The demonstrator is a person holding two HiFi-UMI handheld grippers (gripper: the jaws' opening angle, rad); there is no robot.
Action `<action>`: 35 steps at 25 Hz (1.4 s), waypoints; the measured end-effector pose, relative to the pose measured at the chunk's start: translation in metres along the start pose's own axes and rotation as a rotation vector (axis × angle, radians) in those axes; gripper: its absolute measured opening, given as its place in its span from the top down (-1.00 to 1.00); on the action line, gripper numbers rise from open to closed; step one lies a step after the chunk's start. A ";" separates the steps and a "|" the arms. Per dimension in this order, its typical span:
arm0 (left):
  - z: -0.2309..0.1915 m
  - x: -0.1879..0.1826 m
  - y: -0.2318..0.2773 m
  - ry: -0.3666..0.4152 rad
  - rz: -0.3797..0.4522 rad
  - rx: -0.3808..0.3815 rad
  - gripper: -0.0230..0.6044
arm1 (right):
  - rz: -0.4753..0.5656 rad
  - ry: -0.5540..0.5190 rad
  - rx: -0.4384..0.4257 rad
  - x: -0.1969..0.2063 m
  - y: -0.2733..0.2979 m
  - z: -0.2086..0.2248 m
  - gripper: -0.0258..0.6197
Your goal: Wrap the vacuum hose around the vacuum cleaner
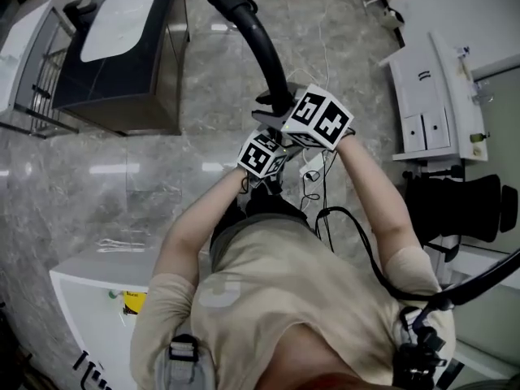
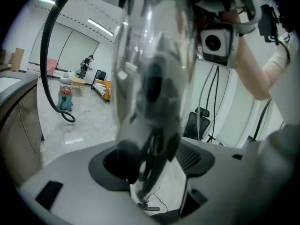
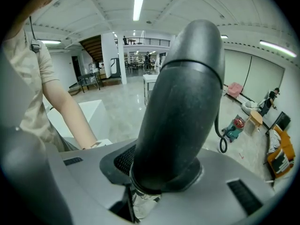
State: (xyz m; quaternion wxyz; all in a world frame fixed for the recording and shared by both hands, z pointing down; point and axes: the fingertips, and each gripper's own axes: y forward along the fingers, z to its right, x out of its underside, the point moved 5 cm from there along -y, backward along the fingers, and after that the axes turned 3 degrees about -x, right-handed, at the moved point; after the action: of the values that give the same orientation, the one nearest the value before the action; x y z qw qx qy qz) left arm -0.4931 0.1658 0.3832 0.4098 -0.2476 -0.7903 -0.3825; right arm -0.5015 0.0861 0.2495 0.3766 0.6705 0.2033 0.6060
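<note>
My right gripper [image 3: 159,184] is clamped tight on the thick black end of the vacuum hose [image 3: 180,107]. My left gripper [image 2: 152,186] gapes wide, a blurred stretch of that tube standing between its jaws, unpinched. The vacuum cleaner [image 3: 233,127] sits well off across the floor [image 3: 126,109].

The vacuum hose [image 1: 258,39] stretches ahead, with a cabinet [image 1: 114,96] on its left.
</note>
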 end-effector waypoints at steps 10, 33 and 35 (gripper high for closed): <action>-0.017 -0.014 0.035 0.036 -0.016 -0.020 0.39 | 0.005 -0.047 -0.056 0.009 -0.004 0.028 0.58; -0.043 -0.182 0.193 0.273 0.104 0.130 0.46 | -0.144 -0.298 -0.179 0.044 -0.108 0.189 0.58; -0.054 -0.191 0.196 0.314 0.107 0.130 0.44 | -0.159 -0.282 -0.200 0.044 -0.106 0.205 0.58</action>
State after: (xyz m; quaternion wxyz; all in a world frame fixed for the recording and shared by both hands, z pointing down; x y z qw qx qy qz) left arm -0.2270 0.2220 0.3216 0.5630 -0.1995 -0.7254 -0.3420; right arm -0.2756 0.1323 0.2025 0.5130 0.6899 0.1396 0.4913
